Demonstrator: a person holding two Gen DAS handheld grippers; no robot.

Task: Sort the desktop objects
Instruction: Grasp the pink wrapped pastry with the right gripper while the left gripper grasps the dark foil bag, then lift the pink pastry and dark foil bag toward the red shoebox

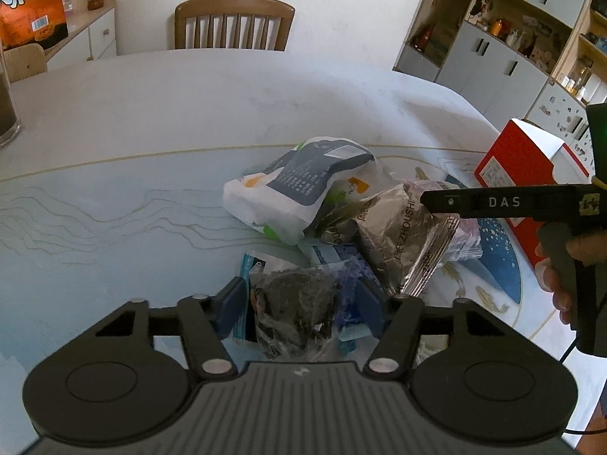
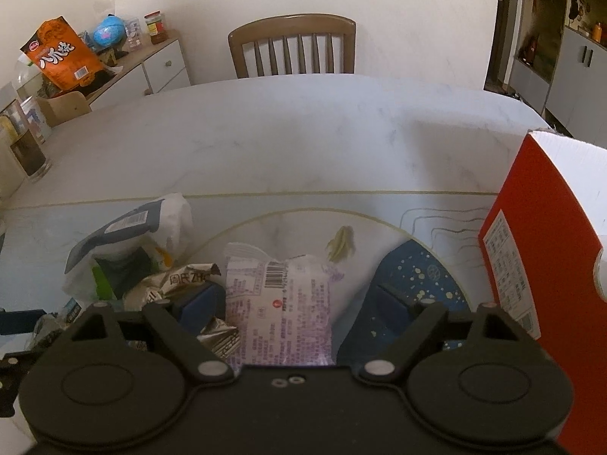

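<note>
A heap of snack packets lies on the pale table point(image 1: 151, 113). My left gripper point(image 1: 299, 309) is shut on a clear packet of dark contents point(image 1: 292, 303), its blue pads against both sides. Behind it lie a white and navy bag point(image 1: 303, 185) and silver foil packets point(image 1: 398, 235). My right gripper point(image 2: 296, 303) is open around a pink and purple packet point(image 2: 279, 303), with a gap on the right side. One of its fingers point(image 1: 474, 201) reaches in over the foil packets in the left wrist view. A red and white box point(image 2: 531, 265) stands open-topped at the right.
A wooden chair point(image 1: 233, 22) stands behind the table. A glass jar point(image 2: 30, 151) sits at the table's left edge. A sideboard point(image 2: 151, 64) with an orange bag point(image 2: 60, 57) is at the back left, and shelves point(image 1: 531, 38) at the right.
</note>
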